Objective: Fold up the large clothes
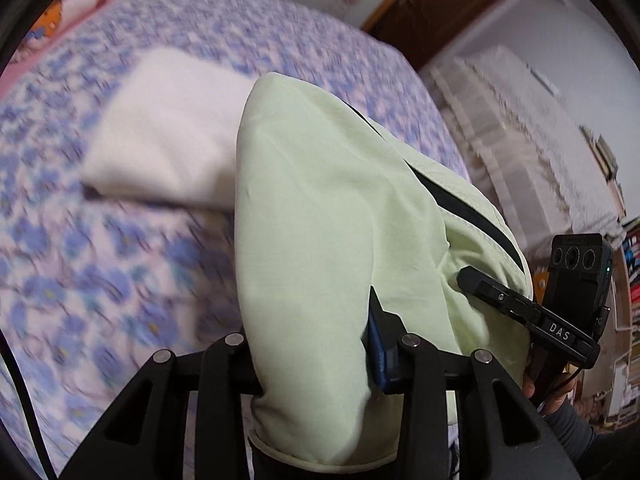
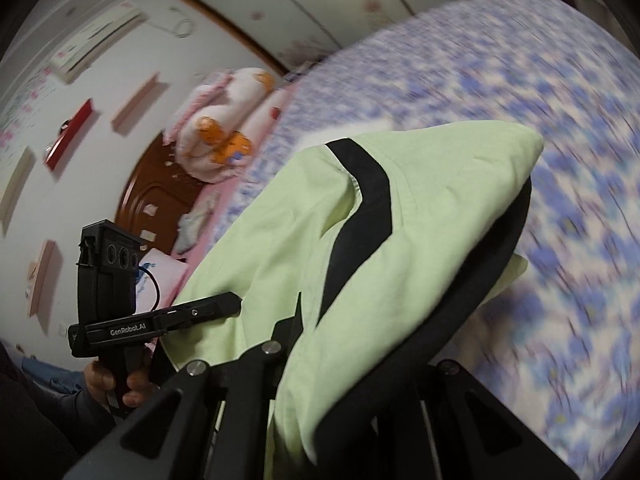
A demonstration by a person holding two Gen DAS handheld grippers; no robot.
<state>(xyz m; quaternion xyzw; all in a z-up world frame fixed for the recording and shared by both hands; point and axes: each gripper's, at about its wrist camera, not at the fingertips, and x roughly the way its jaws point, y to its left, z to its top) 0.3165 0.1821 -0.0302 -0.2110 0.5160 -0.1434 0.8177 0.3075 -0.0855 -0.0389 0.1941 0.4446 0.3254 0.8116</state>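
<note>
A light green garment (image 1: 320, 200) with a black stripe (image 2: 360, 200) hangs in the air above the bed, bunched and draped over both grippers. My left gripper (image 1: 312, 312) is shut on a thick fold of it; one blue pad (image 1: 378, 344) shows against the cloth and the other finger is hidden under it. My right gripper (image 2: 360, 300) is also shut on the garment (image 2: 420, 240), its fingers mostly covered. In the left wrist view the right gripper (image 1: 466, 276) bites the garment's right edge. The right wrist view shows the left gripper (image 2: 234, 302) at its left edge.
The bed's blue flowered cover (image 1: 120, 260) lies below, blurred. A folded white cloth (image 1: 168, 128) rests on it. A rolled pink and white blanket (image 2: 224, 132) sits by the brown headboard (image 2: 148, 200). White furniture with a lace cover (image 1: 520, 140) stands beside the bed.
</note>
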